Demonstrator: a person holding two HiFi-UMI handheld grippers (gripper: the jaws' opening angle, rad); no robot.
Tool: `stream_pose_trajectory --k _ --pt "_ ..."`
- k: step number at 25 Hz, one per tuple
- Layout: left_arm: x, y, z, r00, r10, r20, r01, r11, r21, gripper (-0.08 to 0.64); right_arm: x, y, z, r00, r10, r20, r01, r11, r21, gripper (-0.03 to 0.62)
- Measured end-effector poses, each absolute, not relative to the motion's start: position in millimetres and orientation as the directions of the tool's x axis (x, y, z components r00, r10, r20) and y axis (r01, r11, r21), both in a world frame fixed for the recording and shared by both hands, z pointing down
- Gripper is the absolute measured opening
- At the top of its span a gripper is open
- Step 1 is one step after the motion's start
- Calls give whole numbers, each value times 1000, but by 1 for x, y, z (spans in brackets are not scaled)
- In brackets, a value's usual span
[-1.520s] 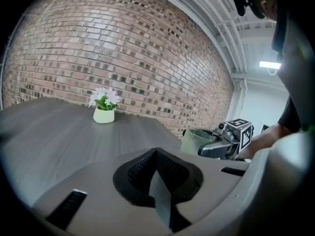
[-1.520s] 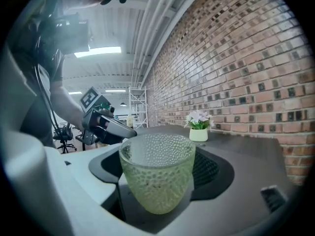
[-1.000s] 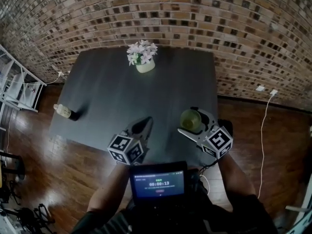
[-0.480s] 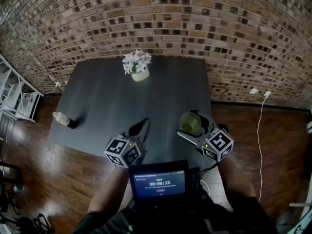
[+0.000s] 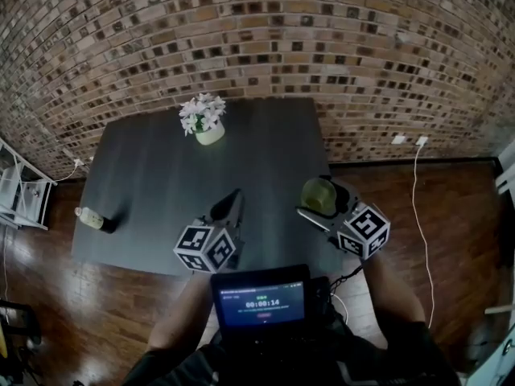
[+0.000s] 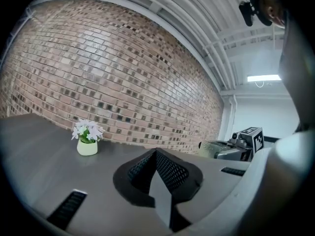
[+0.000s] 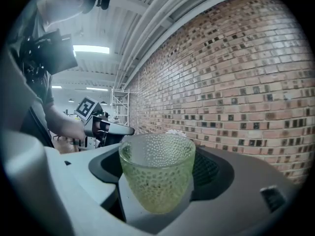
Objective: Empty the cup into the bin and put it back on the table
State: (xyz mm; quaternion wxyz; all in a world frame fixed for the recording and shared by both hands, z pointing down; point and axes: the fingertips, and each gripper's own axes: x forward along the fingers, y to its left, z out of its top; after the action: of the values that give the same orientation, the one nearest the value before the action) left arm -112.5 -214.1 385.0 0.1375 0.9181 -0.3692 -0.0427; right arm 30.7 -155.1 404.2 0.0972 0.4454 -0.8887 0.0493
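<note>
A knobbly green glass cup (image 5: 317, 196) stands upright between the jaws of my right gripper (image 5: 323, 191), which is shut on it above the right edge of the dark table (image 5: 153, 175). The right gripper view shows the cup (image 7: 157, 173) close up, with both pads against its sides; what it holds I cannot tell. My left gripper (image 5: 234, 199) hovers over the table's near part, jaws together and empty. In the left gripper view its pads (image 6: 165, 168) meet. No bin is in view.
A white pot of pale flowers (image 5: 203, 120) stands at the table's far side. A small bottle (image 5: 93, 218) lies near its left edge. A brick wall (image 5: 265, 39) runs behind, with a socket and cable (image 5: 410, 141) at right. A white rack (image 5: 18, 195) stands at left.
The whole view has swung to the right, so table, flowers and bottle sit further left. Both grippers have risen slightly. The cup stays gripped in the right one.
</note>
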Motion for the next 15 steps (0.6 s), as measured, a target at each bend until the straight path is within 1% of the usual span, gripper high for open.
stream_pose_trajectory --k 7,11,15 --pt "-68 -217 371 797 -604 11 -583 -764 276 0 84 -145 389 -423 -880 217 -903 430 -15 396" --pt "-45 -220 367 825 -565 13 -548 -793 266 0 113 -142 381 -339 -912 233 -937 350 8 396" --pt "-13 -219 368 848 -530 21 -511 -805 300 0 148 -136 376 -243 -936 253 -968 251 -2 396"
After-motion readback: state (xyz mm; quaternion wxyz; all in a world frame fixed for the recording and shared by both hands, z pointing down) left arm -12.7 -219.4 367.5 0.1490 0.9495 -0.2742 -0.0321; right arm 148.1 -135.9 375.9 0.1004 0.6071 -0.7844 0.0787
